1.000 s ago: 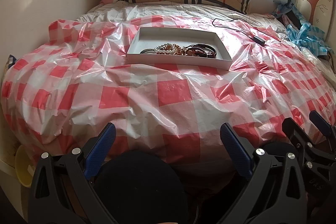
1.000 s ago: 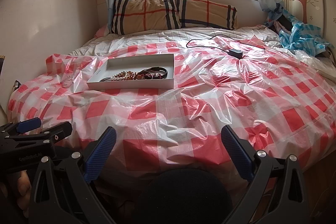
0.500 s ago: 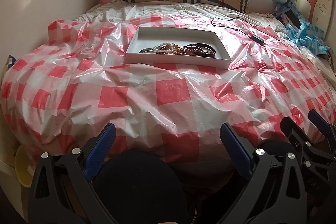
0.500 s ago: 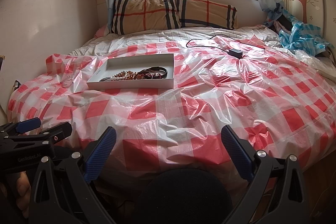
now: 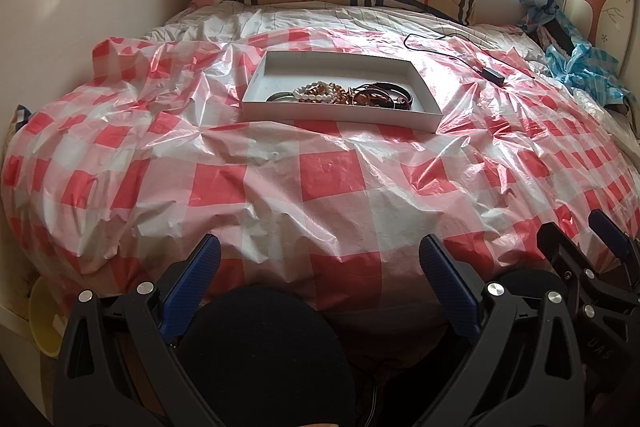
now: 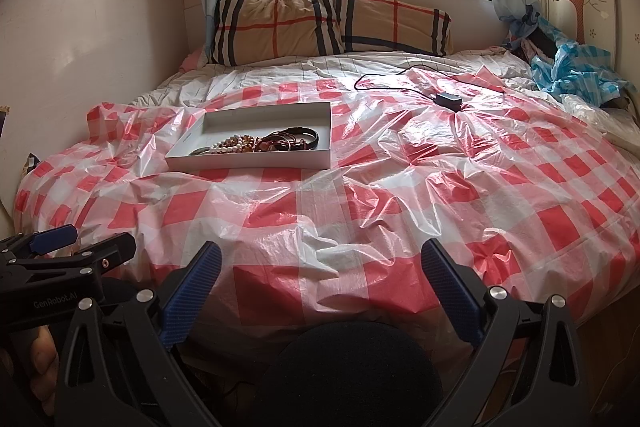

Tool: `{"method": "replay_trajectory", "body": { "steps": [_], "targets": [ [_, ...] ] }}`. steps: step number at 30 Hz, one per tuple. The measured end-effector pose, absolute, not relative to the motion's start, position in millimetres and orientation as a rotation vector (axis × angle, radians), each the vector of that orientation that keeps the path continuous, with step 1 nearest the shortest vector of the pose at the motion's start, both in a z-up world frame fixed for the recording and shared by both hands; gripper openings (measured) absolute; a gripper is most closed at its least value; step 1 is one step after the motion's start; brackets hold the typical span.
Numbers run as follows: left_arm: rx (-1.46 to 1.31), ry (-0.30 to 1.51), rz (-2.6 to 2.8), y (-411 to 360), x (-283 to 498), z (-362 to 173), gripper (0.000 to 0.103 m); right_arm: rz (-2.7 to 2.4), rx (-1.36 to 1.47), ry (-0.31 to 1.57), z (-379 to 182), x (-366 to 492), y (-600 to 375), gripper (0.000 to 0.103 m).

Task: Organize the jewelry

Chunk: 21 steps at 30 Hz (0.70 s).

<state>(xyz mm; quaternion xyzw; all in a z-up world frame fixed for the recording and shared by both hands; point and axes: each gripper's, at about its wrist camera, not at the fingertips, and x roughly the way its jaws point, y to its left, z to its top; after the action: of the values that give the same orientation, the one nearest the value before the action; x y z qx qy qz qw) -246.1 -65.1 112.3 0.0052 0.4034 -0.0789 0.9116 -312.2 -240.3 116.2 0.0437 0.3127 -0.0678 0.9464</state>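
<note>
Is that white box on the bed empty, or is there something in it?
Not empty. The white box holds a heap of bracelets along its near side; its far half shows bare.

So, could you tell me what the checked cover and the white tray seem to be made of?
Checked cover: thin plastic film, probably; glossy, crinkled, translucent. White tray: likely matte cardboard; thin, flat, sharply folded walls.

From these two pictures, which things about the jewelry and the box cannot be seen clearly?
- Jewelry: both views show a tangled pile of beads and dark bands; how many pieces is too small to tell.
- White box: in the left wrist view its near wall hides the floor just behind it.
- Black cable: its far end is lost among the bedding in both views.
</note>
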Motion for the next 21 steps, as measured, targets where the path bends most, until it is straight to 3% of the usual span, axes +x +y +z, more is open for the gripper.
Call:
{"method": "replay_trajectory", "body": {
  "steps": [21],
  "targets": [
    [0.011, 0.844, -0.159, -62.9, -243.2, 113.6, 0.095, -0.141, 0.087, 0.645, 114.8, -310.8, -242.4, 0.096]
  ]
}}
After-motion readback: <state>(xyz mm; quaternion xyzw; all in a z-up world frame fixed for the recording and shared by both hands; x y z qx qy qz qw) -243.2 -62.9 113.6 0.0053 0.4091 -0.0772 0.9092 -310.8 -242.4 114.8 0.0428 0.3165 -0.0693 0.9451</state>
